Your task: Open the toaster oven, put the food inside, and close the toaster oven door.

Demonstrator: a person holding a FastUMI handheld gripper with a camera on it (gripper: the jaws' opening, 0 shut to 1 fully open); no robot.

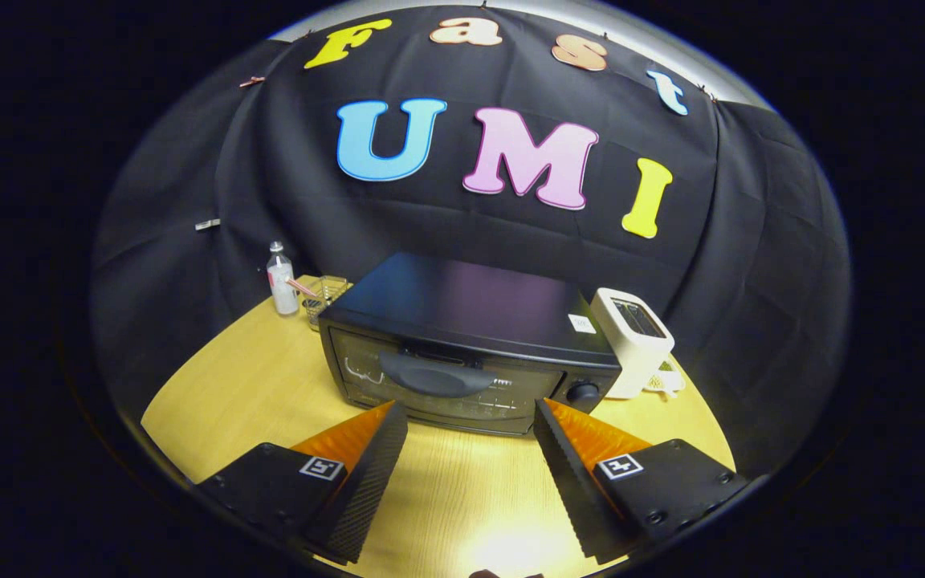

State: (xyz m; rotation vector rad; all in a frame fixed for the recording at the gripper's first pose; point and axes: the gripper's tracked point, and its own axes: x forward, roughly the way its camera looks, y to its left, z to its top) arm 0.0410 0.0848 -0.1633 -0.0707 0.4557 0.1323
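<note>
While the oven (462, 345) sits door-shut mid-worktop (246, 393), handle (436, 376) just beyond the gripper (470, 425), spread wide and empty, a skewed pinch may slip off; toaster (631, 341) touches its right side, bottle (281, 281) behind left.

Black toaster oven (462, 337) ahead of my fingers, dark glass door, black knob (583, 392). White toaster (631, 341) beside it. Table (246, 385) light wood grain. Clear bottle (282, 281), white label. My gripper (470, 421) parted, empty.
</note>
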